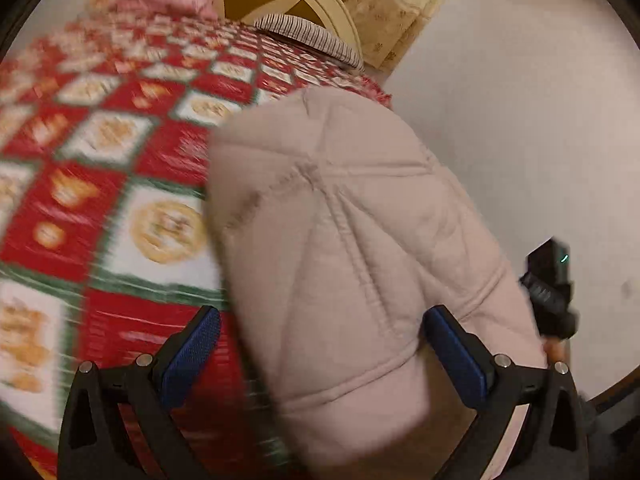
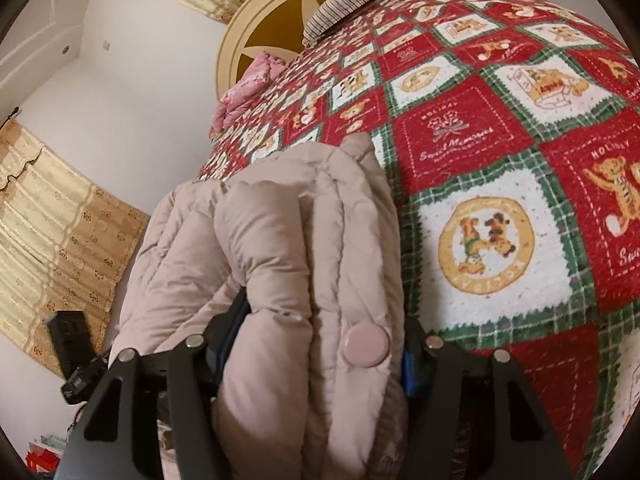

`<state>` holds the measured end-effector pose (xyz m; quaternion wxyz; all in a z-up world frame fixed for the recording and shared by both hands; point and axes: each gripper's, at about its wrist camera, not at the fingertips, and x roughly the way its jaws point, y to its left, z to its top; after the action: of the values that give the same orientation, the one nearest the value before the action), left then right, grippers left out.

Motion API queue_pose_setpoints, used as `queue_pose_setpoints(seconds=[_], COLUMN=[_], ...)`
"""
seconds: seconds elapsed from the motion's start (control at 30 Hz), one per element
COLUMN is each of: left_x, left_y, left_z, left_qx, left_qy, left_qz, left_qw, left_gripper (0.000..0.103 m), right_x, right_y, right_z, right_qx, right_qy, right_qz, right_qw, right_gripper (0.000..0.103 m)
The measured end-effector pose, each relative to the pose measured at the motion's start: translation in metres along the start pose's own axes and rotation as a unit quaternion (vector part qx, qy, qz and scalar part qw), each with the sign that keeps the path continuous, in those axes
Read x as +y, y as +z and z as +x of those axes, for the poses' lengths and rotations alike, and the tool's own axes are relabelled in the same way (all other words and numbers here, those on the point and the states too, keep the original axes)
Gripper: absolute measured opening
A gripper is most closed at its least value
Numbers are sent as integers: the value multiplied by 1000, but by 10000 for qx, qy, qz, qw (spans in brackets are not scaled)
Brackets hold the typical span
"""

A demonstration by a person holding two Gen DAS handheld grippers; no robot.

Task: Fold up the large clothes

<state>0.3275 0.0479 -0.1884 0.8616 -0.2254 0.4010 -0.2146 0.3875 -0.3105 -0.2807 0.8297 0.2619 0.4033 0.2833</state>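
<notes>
Meanwhile the right hand-held gripper (image 2: 316, 356) clamps the bunched beige puffer jacket (image 2: 280, 248); left hand-held gripper (image 1: 320, 344) spread wide around it

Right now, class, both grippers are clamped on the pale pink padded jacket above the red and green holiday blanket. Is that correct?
Not quite. Only the right gripper is clamped on the padded jacket, as the right wrist view shows. The left gripper stands open, its blue pads apart, as the left wrist view shows. The holiday blanket is as described.
</notes>
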Motion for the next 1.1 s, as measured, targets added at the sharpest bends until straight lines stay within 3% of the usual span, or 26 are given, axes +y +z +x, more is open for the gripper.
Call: queue_pose_setpoints(seconds=[0.07,0.13,0.23,0.3,0.43,0.7,0.9,1.1], left_x=[-6,-16,-30,-35,-42,-25,8,58], left_y=[0,2,6,8,9,16,15,19], left_z=[1,-6,-25,-47,-94,-181,-230,-252], left_qx=[-102,-230,-313,-421,-736,-1268,-1524,-1575], left_qy=[-79,-56,129,223,627,1443,1956,2322], left_qz=[1,252,695,910,1373,1675,1622,1354], left_qw=[9999,9994,9970,9947,9858,9670,9551,9502], left_gripper=[94,71,52,46,42,39,39,39], right_x=[6,18,31,40,71,152,207,255], right_y=[1,-2,-9,-16,-26,-23,-25,-32], right_z=[2,0,-5,-11,-10,35,90,135], right_qx=[54,23,-79,-204,-292,-145,117,370], right_qy=[40,-80,-166,-61,88,566,885,1057], right_qz=[-99,-263,-305,-303,-434,-732,-1002,-1270], right_qw=[9999,9996,9994,9993,9986,9956,9910,9856], right_gripper=[47,41,35,30,27,24,23,23])
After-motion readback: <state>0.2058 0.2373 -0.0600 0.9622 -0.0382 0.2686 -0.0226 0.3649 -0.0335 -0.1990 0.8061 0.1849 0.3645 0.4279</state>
